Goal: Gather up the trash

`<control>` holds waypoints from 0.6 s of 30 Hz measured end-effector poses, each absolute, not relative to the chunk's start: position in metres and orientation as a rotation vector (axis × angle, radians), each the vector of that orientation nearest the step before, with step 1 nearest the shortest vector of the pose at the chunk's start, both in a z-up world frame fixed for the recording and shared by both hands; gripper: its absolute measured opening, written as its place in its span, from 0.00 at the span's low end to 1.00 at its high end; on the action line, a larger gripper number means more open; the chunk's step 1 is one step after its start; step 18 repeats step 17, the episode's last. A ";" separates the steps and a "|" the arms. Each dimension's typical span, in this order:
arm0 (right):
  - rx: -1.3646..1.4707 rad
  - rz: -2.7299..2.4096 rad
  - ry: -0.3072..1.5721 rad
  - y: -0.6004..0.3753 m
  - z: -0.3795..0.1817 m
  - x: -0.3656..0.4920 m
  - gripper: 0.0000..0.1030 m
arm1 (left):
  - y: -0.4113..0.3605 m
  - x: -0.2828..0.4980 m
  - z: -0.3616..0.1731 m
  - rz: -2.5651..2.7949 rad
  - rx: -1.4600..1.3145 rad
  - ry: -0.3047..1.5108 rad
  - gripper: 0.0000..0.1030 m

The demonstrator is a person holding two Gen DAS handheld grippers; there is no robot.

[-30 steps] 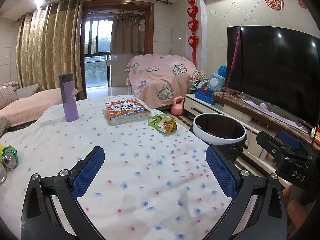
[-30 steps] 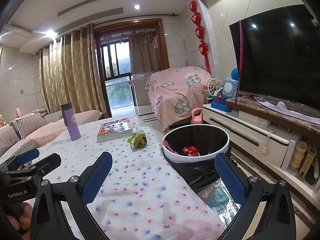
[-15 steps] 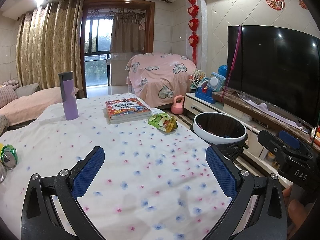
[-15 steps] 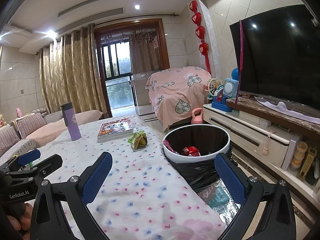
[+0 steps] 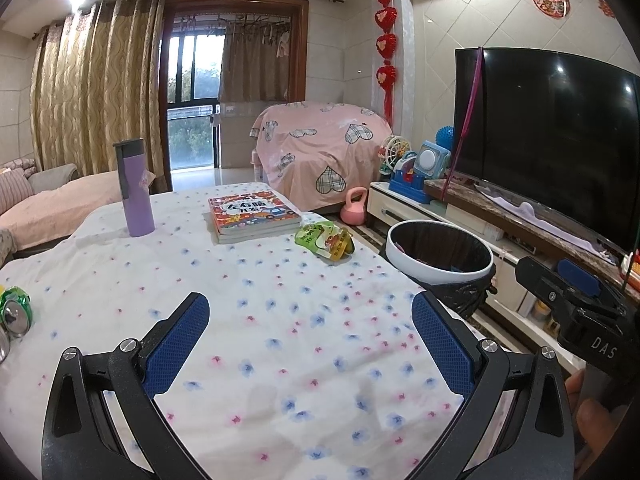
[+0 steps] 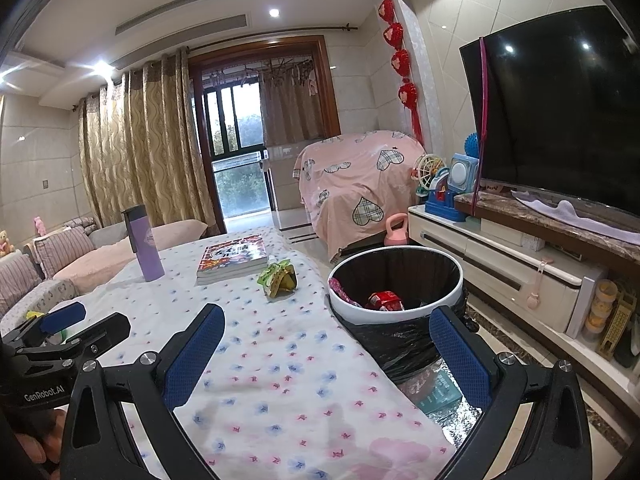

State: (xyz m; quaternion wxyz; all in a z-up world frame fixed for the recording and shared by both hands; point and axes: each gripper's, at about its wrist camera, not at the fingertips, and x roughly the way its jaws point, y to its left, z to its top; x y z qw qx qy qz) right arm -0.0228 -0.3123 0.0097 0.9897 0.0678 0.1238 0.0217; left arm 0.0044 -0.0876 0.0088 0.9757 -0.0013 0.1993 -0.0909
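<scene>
Above the tabletop (image 5: 280, 320), both hand-held grippers (image 5: 310, 344) (image 6: 326, 354) are still hovering wide open and empty, leaving the green snack wrapper (image 5: 325, 240) uncollected.

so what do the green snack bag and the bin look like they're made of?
Green snack bag: looks like thin glossy plastic film, crumpled, printed, catching highlights. Bin: likely smooth white hard plastic rim, lined with a wrinkled, shiny black plastic bag hanging outside below the rim.

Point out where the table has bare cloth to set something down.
The widest bare cloth lies from both open grippers up to the purple bottle and books. Crowded spots: the green snack wrapper beside the books near the bin, and the crushed can at the left edge.
</scene>
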 end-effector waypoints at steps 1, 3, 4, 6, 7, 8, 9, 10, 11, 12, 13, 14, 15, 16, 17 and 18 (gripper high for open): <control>0.136 0.044 0.249 -0.312 0.010 -0.023 1.00 | -0.088 0.004 0.009 -0.184 -0.002 0.403 1.00; 0.137 0.044 0.251 -0.312 0.009 -0.023 1.00 | -0.088 0.005 0.008 -0.183 -0.003 0.404 1.00; 0.137 0.045 0.252 -0.310 0.009 -0.022 1.00 | -0.088 0.005 0.008 -0.184 -0.002 0.404 1.00; 0.137 0.045 0.253 -0.310 0.009 -0.022 1.00 | -0.088 0.005 0.008 -0.186 -0.002 0.407 1.00; 0.137 0.045 0.253 -0.310 0.009 -0.022 1.00 | -0.088 0.005 0.008 -0.187 -0.002 0.408 1.00; 0.138 0.045 0.253 -0.310 0.009 -0.022 1.00 | -0.087 0.005 0.007 -0.188 -0.003 0.410 1.00; 0.138 0.045 0.253 -0.311 0.009 -0.022 1.00 | -0.087 0.005 0.007 -0.188 -0.004 0.411 1.00; 0.139 0.046 0.253 -0.310 0.009 -0.022 1.00 | -0.087 0.006 0.007 -0.187 -0.005 0.412 1.00; 0.138 0.045 0.252 -0.311 0.009 -0.022 1.00 | -0.086 0.006 0.007 -0.188 -0.007 0.413 1.00; 0.137 0.044 0.253 -0.311 0.009 -0.022 1.00 | -0.086 0.006 0.006 -0.189 -0.008 0.415 1.00; 0.138 0.045 0.254 -0.311 0.009 -0.022 1.00 | -0.086 0.007 0.006 -0.190 -0.009 0.417 1.00; 0.139 0.045 0.256 -0.310 0.008 -0.022 1.00 | -0.086 0.007 0.006 -0.190 -0.010 0.419 1.00; 0.139 0.046 0.258 -0.309 0.008 -0.023 1.00 | -0.085 0.007 0.005 -0.191 -0.011 0.420 1.00; 0.140 0.046 0.260 -0.308 0.007 -0.023 1.00 | -0.085 0.008 0.005 -0.192 -0.012 0.423 1.00; 0.140 0.047 0.263 -0.306 0.006 -0.023 1.00 | -0.085 0.009 0.005 -0.192 -0.014 0.426 1.00; 0.140 0.047 0.263 -0.306 0.006 -0.023 1.00 | -0.085 0.009 0.005 -0.192 -0.014 0.426 1.00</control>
